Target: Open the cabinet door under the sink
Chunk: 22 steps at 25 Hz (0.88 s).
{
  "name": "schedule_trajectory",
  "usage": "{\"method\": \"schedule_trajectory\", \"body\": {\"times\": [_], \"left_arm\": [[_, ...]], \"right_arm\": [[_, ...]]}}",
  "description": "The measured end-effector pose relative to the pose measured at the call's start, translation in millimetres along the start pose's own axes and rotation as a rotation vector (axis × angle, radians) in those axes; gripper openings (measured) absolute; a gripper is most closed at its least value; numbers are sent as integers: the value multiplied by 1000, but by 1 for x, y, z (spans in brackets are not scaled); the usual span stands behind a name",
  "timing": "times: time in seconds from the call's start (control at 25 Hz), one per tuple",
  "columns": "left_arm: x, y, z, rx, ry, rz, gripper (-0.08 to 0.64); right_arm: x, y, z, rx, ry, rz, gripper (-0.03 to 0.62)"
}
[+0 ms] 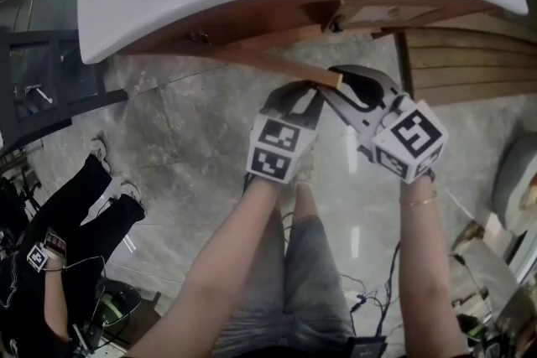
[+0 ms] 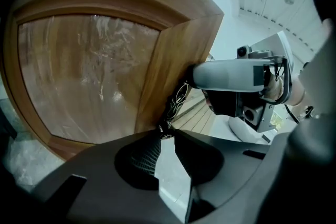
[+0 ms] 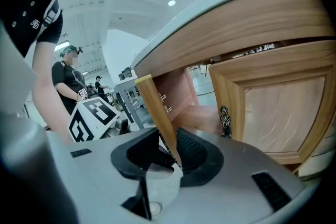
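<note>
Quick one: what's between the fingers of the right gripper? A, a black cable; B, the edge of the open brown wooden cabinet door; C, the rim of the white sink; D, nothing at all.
B: in the right gripper view, the thin edge of the swung-open brown wooden cabinet door runs down between the fingers of the right gripper, which press on it.

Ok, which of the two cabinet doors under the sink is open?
The left-hand door, swung out with its free edge between the right gripper's jaws; the right-hand door sits shut in its frame.
</note>
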State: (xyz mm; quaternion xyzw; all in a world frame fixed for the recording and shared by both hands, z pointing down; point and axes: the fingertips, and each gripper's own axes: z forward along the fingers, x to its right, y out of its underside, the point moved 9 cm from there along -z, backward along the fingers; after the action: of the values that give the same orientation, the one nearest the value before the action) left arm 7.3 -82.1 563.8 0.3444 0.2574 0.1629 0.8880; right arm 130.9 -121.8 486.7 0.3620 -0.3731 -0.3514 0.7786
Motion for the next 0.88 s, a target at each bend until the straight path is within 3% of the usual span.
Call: {"method": "schedule_trajectory", "body": {"times": [0.72, 0.88], "left_arm": [[9, 35, -36, -33, -10, -4, 86], [8, 40, -43, -73, -6, 9, 86]], "right_arm": [[-46, 16, -4, -96, -46, -25, 105], [-55, 19, -2, -114, -51, -34, 104]]}}
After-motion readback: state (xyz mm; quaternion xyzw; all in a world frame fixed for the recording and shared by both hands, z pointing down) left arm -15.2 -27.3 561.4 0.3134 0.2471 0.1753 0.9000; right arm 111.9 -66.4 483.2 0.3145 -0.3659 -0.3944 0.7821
